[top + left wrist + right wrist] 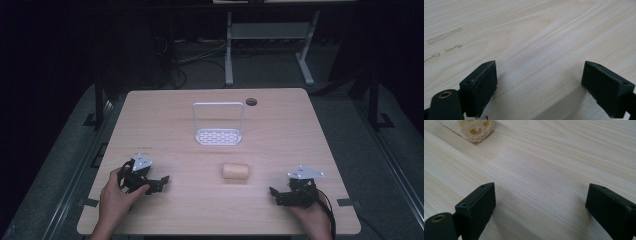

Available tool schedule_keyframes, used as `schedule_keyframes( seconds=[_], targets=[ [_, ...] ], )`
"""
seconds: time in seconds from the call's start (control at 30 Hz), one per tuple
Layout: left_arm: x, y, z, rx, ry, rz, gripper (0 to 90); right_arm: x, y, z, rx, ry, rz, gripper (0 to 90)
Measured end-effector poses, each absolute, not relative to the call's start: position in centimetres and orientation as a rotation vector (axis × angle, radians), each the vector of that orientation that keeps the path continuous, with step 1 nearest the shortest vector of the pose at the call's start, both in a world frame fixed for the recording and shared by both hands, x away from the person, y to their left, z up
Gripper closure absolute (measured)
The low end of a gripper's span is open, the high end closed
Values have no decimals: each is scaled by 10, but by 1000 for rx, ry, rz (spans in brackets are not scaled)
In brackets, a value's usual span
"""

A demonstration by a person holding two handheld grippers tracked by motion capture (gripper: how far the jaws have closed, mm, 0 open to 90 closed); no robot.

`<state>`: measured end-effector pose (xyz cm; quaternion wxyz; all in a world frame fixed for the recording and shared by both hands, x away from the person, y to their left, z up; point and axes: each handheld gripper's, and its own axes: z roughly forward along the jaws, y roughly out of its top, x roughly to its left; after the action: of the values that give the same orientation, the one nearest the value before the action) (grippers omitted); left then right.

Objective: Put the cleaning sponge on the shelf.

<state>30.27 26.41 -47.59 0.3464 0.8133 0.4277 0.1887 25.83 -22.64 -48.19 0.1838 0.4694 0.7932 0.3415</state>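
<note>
So, both tongs are sitting low over the wooden table (165, 115) with nothing in them. In the high view the left gripper (161, 182) is at the lower left of the frame, held in a hand (116, 197) that comes up from the bottom edge, and the right gripper (276, 194) is at the lower right with its cable trailing off behind it. Both are released: in each gripper view the two black jaws stand wide apart at the bottom corners with just bare wood grain between them. The thing nearest to them is a loofah sponge (235, 171), a pale tan roll lying on its side a bit right of centre in the high view, between the two grippers and closer to the right one, touching neither. It also pokes into the upper left corner of the right gripper view (475, 127), cut end showing its holes, well apart from the jaws. Above the sponge in the high view, around mid-frame, a small white rack (218, 136) with a tall wire loop stands on the table.
</note>
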Motion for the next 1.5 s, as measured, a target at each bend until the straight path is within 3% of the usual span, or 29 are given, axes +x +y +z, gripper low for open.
schedule_keyframes(
  seconds=[1.5],
  targets=[
    [303, 264, -476, 2111, 1111, 488, 126, 280, -226, -456, 1172, 2382, 1091, 92]
  ],
)
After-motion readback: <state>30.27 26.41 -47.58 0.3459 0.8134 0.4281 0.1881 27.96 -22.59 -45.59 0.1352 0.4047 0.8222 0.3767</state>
